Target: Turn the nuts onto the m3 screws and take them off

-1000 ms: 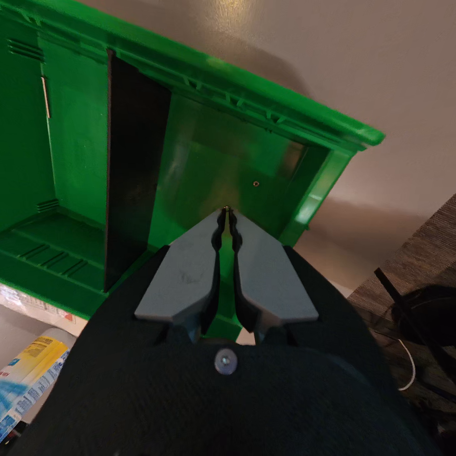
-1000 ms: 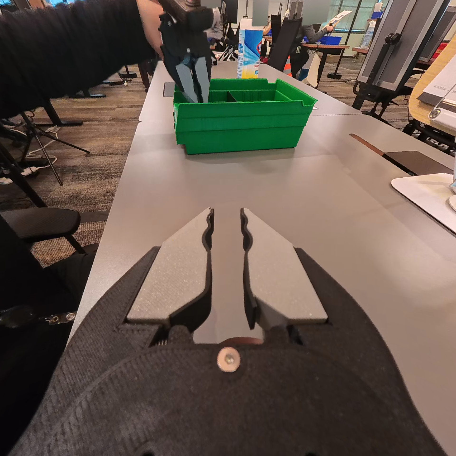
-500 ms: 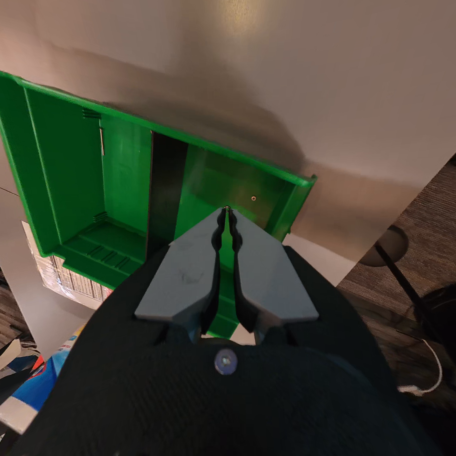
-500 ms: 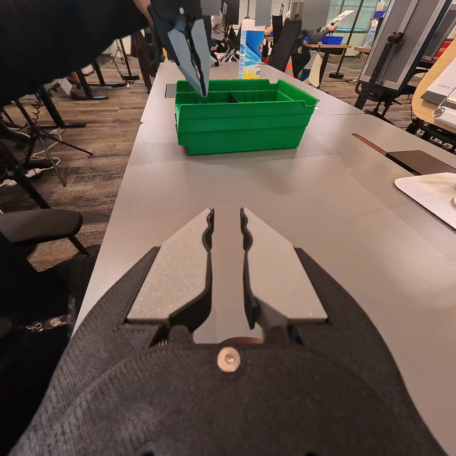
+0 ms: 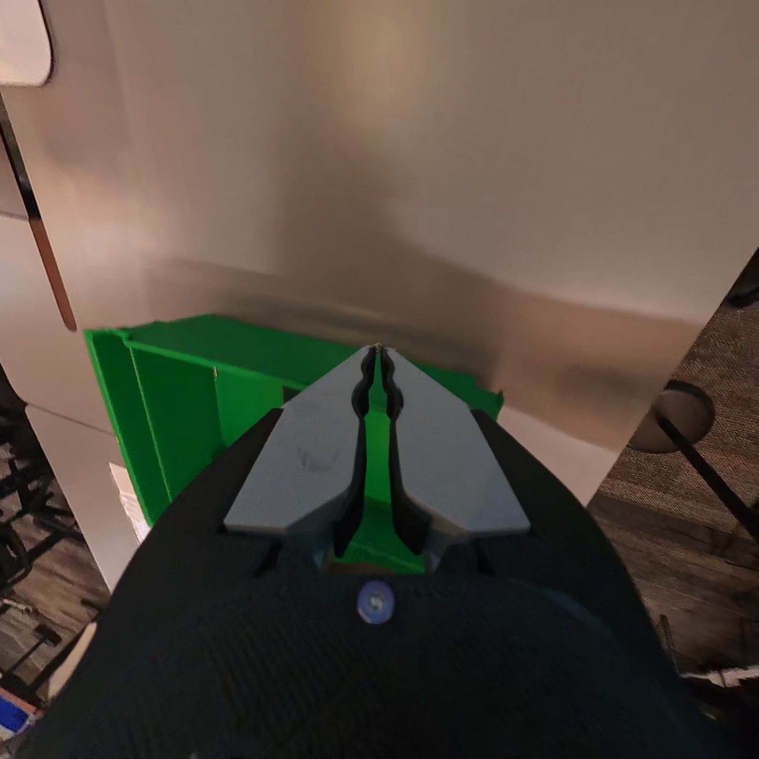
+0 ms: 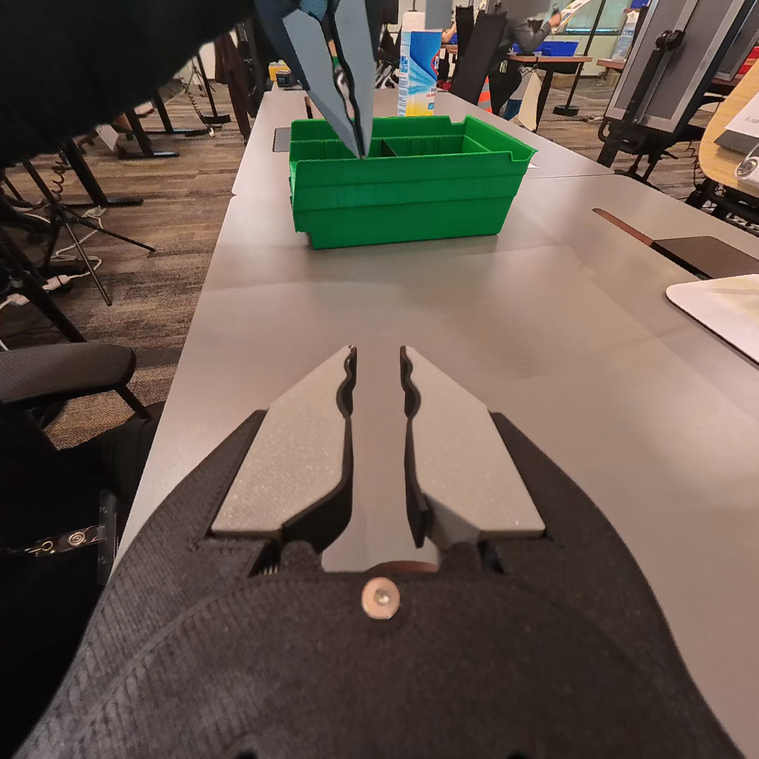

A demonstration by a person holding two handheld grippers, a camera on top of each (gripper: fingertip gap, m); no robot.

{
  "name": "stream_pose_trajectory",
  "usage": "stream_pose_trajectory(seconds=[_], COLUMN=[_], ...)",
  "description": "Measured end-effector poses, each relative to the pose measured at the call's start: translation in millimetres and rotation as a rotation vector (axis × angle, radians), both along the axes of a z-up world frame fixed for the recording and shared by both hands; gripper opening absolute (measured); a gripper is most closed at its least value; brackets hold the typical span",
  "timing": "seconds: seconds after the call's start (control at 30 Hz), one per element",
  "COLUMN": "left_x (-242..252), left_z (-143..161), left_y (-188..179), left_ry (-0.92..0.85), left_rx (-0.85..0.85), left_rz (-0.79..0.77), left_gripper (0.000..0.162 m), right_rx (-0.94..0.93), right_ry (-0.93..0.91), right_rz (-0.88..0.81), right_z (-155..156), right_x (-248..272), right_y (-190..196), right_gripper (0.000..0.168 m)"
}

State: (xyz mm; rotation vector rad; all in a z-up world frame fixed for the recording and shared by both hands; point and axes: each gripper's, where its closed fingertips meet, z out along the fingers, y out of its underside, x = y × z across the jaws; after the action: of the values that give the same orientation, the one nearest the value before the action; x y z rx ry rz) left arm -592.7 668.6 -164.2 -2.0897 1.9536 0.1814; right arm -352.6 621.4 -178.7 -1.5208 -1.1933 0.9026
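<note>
A green divided bin (image 6: pixel 402 205) stands on the grey table (image 6: pixel 472 328), toward its far end. My left gripper (image 5: pixel 377 349) is shut, with a tiny metal nut (image 5: pixel 378 347) pinched at its very tip. It hangs in the air over the bin's near wall (image 5: pixel 246 341). The right wrist view shows it too (image 6: pixel 361 154), pointing down above the bin's left compartment. My right gripper (image 6: pixel 378 349) is open and empty, low over the table well in front of the bin. No screw shows in either view.
A blue and white canister (image 6: pixel 419 78) stands behind the bin. A white pad (image 6: pixel 718 312) and a dark mat (image 6: pixel 706 254) lie at the table's right. A black chair (image 6: pixel 61 369) sits off the table's left edge. The grippers' ends are close to 25 centimeters from one another.
My left gripper has risen out of the bin's compartment and drawn back over its near wall, still pinching the nut. My right gripper has stayed open and still.
</note>
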Motion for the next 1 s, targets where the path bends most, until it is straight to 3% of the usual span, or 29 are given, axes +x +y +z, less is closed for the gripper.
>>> stream_pose_trajectory(seconds=[0.2, 0.57, 0.77, 1.0], left_x=[69, 195, 214, 214], left_z=[-21, -95, -113, -114], left_y=[4, -19, -25, -27], left_ry=[-0.084, -0.159, -0.155, -0.19], left_rx=[-0.042, -0.203, -0.238, -0.24], left_rz=[-0.116, -0.335, -0.354, -0.343], left_gripper=[0.001, 0.001, 0.001, 0.002], right_rx=[-0.001, -0.008, -0.015, -0.101], right_ry=[-0.004, 0.021, -0.006, -0.037], right_rz=[-0.003, -0.04, -0.079, -0.147], right_z=[-1, 6, 2, -11], right_x=[0, 10, 16, 23], right_y=[1, 9, 17, 31], right_gripper=[0.018, 0.016, 0.016, 0.015])
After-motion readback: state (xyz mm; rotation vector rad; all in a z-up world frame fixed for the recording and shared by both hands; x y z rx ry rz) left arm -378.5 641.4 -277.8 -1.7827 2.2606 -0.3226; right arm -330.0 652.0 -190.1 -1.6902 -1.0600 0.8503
